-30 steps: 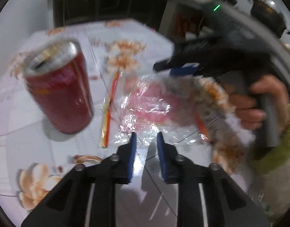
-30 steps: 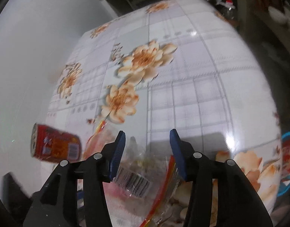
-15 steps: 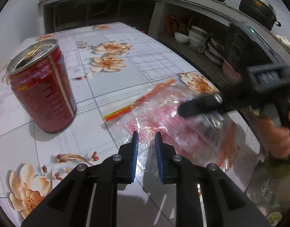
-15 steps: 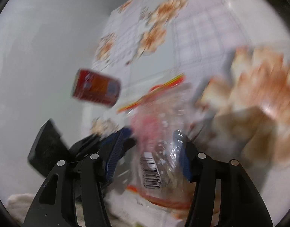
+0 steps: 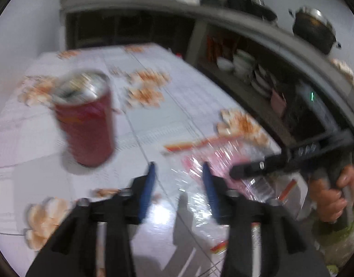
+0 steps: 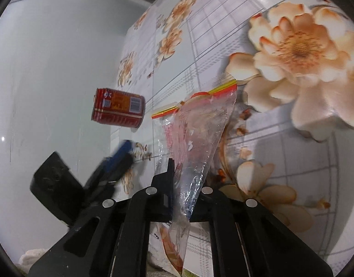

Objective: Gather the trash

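A clear plastic zip bag [image 6: 195, 136] with a red-and-yellow strip lies on the flowered tablecloth; it also shows in the left wrist view [image 5: 225, 159]. My right gripper [image 6: 185, 180] is shut on the bag's near end and lifts it slightly. It appears from the side in the left wrist view [image 5: 237, 173]. A red drink can [image 5: 84, 122] stands upright to the left of the bag, also seen in the right wrist view [image 6: 118, 108]. My left gripper [image 5: 178, 177] is open and empty, between can and bag; it shows in the right wrist view [image 6: 121, 154].
The table [image 5: 177, 97] has a floral plastic cover and stands against a white wall [image 6: 49, 69]. Shelves with bowls and plates [image 5: 243, 67] and a pot [image 5: 313, 27] stand beyond the right edge. A white cloth [image 6: 31, 256] lies near the table's front.
My right gripper has closed on the bag, which was between its open jaws before. My left gripper has opened from nearly shut and lifted back a little. The can has not moved.
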{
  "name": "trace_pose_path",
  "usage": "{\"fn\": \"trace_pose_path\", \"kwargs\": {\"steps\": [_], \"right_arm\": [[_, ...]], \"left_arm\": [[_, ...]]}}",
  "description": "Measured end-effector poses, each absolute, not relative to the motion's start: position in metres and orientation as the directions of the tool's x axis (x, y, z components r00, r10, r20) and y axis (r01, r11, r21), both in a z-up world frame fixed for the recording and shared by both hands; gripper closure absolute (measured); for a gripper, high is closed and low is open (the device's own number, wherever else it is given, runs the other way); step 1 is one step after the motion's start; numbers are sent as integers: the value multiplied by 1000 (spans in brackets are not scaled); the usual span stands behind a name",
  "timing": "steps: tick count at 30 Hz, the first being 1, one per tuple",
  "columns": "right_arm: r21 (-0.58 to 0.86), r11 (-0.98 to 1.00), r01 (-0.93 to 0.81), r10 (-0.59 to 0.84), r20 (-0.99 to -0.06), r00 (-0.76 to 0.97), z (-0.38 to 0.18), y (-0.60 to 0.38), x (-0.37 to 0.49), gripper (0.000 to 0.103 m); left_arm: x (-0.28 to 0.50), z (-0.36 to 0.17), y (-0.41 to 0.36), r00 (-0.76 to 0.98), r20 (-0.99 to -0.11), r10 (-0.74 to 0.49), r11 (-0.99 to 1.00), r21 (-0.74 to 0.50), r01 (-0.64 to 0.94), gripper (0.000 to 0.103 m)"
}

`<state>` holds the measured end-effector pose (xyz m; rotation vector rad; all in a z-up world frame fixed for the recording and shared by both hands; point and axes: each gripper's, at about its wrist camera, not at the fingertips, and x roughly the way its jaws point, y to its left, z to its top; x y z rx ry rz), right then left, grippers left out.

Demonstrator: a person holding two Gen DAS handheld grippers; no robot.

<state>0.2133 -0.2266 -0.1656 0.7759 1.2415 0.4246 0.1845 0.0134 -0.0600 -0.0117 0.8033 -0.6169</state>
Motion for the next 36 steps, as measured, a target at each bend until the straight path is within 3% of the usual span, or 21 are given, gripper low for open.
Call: {"fn": "trace_pose_path", "kwargs": {"steps": [1, 3, 5, 7, 12, 23, 36], "right_arm": [[725, 679, 120, 671, -678, 302, -164, -230, 211, 97], [726, 676, 127, 665, -675, 318, -162, -236, 208, 97], [725, 674, 141, 657, -675, 336, -162, -241, 204, 97], [729, 667, 154, 654, -672, 347, -164, -247, 202, 97], [741, 647, 182, 660, -663, 354, -170, -257, 198, 97], [732, 653, 195, 650, -673, 352, -172, -258, 197, 96], [733, 650, 201, 653, -674, 345, -171, -258, 198, 95]], "left_arm": [[182, -49, 23, 578, -635, -513, 837, -222, 499, 49], [179, -36, 33, 651, -594, -473, 867, -180, 465, 28], [176, -22, 43, 760, -536, -368, 921, -98, 377, 16], [183, -17, 47, 801, -514, -306, 943, -48, 329, 9], [227, -38, 33, 732, -669, -126, 966, 87, 245, 9], [258, -53, 31, 646, -753, -129, 982, -5, 191, 9], [265, -60, 27, 607, -778, -164, 977, -43, 210, 38]]}}
